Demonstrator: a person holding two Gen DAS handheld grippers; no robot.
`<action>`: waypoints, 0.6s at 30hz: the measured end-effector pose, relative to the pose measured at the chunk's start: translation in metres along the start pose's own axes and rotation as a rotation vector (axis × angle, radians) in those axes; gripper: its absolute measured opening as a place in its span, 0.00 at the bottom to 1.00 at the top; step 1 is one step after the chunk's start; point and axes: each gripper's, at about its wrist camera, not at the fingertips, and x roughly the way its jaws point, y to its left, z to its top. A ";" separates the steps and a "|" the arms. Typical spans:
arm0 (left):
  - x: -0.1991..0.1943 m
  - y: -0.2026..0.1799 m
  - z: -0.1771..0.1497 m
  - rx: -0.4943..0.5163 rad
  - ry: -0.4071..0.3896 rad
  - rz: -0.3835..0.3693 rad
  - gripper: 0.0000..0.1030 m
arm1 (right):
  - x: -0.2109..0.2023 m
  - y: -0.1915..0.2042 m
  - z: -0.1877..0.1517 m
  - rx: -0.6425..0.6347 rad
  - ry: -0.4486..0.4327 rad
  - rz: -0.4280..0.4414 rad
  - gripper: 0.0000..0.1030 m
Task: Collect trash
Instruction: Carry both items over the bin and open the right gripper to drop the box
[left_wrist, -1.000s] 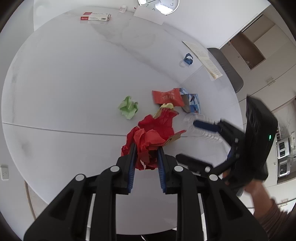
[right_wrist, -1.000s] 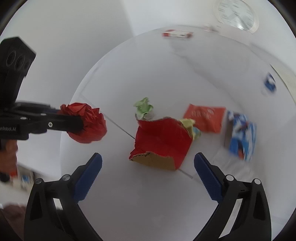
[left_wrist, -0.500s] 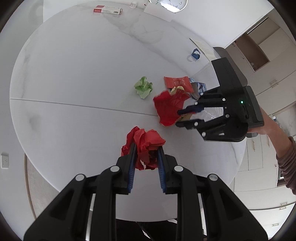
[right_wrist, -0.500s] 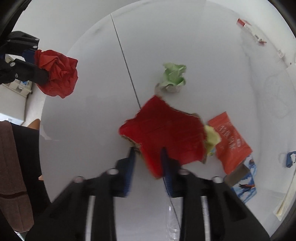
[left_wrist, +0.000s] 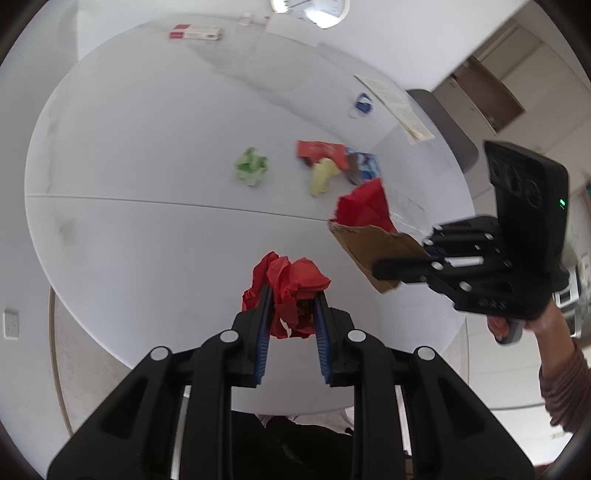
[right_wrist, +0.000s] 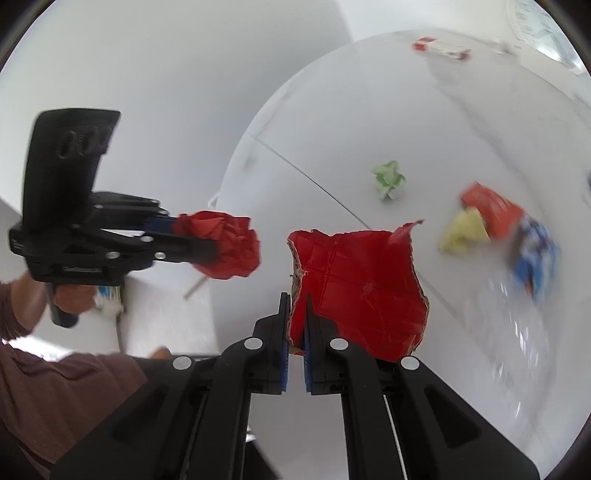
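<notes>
The right gripper (right_wrist: 295, 299) has just closed onto the edge of a torn red cardboard piece (right_wrist: 362, 288), held at centre frame above the white round tabletop (right_wrist: 369, 122). The left gripper (left_wrist: 291, 295) clamps a crumpled red paper ball (left_wrist: 288, 280) at lower centre; green paper wad (left_wrist: 251, 170) and wrappers lie upper right.

Your left-wrist fisheye looked steeply down along its tool (left_wrist: 291, 295) from near edge of round white table (left_wrist: 147, 147), close. Your right-wrist fisheye looked down along its tool (right_wrist: 295, 299) from beside table (right_wrist: 369, 110). Each view caught other tool; both shared green paper wad (left_wrist: 251, 170) (right_wrist: 388, 180) mid-table.
</notes>
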 end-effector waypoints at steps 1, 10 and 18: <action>-0.001 -0.010 -0.003 0.023 0.003 -0.008 0.21 | -0.014 0.005 -0.016 0.041 -0.032 -0.009 0.07; 0.025 -0.126 -0.041 0.234 0.102 -0.124 0.21 | -0.123 0.015 -0.201 0.456 -0.174 -0.252 0.07; 0.065 -0.217 -0.091 0.370 0.197 -0.163 0.21 | -0.104 -0.011 -0.320 0.697 -0.167 -0.325 0.07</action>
